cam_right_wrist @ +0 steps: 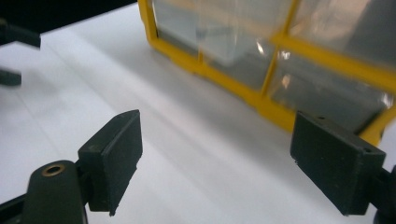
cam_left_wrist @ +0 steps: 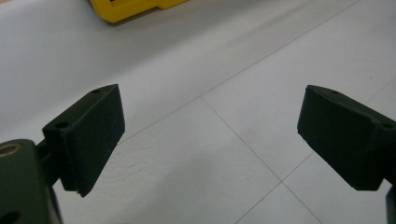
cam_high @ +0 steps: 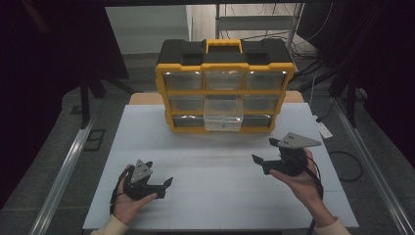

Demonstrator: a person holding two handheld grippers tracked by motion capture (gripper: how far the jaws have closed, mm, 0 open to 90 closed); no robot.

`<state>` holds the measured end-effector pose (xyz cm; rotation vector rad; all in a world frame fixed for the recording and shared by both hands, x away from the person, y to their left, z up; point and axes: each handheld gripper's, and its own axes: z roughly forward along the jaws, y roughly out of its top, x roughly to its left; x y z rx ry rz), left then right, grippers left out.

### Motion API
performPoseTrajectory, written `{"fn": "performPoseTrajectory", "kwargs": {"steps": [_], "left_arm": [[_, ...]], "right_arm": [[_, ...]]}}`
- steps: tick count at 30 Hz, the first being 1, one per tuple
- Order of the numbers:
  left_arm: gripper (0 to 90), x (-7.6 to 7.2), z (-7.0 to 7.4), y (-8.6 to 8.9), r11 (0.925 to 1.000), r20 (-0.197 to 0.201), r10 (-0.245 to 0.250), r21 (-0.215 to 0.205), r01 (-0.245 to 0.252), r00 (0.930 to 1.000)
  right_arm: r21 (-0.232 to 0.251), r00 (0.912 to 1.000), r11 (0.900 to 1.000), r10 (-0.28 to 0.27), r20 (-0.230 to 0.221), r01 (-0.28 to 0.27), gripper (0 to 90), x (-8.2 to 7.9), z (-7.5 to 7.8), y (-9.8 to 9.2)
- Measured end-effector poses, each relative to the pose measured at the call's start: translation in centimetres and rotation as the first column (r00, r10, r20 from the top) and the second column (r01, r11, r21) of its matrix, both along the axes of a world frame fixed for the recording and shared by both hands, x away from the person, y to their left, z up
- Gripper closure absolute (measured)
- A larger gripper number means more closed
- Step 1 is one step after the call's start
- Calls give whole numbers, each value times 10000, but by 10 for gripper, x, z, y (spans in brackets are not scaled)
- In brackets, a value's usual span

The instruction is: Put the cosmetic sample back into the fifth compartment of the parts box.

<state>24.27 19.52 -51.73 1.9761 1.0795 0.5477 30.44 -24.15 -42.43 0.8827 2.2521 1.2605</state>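
High view overlooks table (cam_high: 215, 171); tool views skim it, sharing organizer (cam_high: 225, 85).

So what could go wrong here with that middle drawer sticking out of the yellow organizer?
The clear drawer juts well out of the yellow organizer; a hard tug could pull it free and tip it. The right tongs are open and empty beside the cabinet front, so they might knock the frame instead of meeting the drawer. The left tongs are nowhere near enough to brace it.
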Motion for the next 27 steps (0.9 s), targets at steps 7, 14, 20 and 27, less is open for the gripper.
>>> {"fn": "performPoseTrajectory", "kwargs": {"steps": [7, 14, 20, 27], "left_arm": [[82, -1, 0, 0, 10000, -14, -16, -62, 16, 10000], [82, 0, -2, -1, 10000, -58, -86, -39, 86, 9999], [83, 0, -3, -1, 9998, -89, -186, -18, 185, 9998], [83, -1, -2, -1, 9998, -75, -171, -34, 170, 9998]], "right_arm": [[4, 9988, 9991, -433, -223, 433, 173, -22, -30, -31], [-120, 9948, 9955, -947, -371, 943, 170, -36, -54, -61], [38, 9912, 9933, -1148, -657, 1153, 169, -30, -67, -73], [20, 9895, 9912, -1317, -591, 1321, 170, -29, -69, -76]]}}
